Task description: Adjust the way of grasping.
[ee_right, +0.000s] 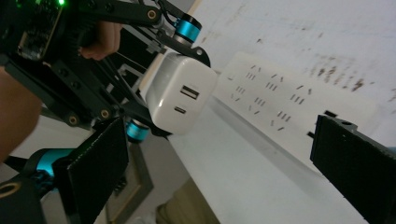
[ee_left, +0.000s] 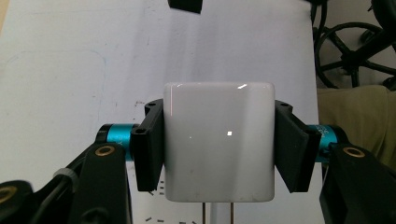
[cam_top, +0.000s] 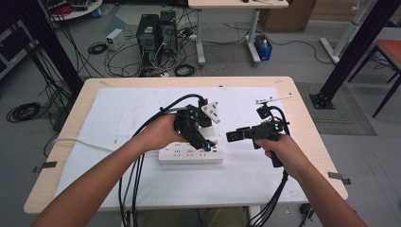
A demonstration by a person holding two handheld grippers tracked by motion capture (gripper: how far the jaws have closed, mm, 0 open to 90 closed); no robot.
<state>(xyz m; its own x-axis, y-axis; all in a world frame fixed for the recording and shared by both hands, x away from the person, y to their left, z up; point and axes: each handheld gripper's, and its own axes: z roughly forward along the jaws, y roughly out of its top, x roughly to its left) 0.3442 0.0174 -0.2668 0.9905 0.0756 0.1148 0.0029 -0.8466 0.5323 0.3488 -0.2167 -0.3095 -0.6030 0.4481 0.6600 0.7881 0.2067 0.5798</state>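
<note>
A white power strip [cam_top: 184,156] lies flat on the white mat [cam_top: 123,113] near the middle of the table. My left gripper [cam_top: 204,143] is shut on a white cube charger [ee_left: 218,140], which hangs just over the strip's right end. The charger's two metal prongs [ee_left: 217,213] point down toward the strip [ee_left: 156,205]. In the right gripper view the charger [ee_right: 180,95] shows its USB ports, with the strip [ee_right: 289,105] beyond it. My right gripper [cam_top: 232,136] stands open to the right of the charger, jaws wide apart [ee_right: 224,154] and nothing between them.
The wooden table edge [cam_top: 302,123] frames the mat. Black cables [cam_top: 137,189] trail from both grippers over the front edge. Computer towers [cam_top: 156,30], loose cables and another table [cam_top: 236,4] stand on the floor behind. Black frame posts [cam_top: 354,52] rise at both sides.
</note>
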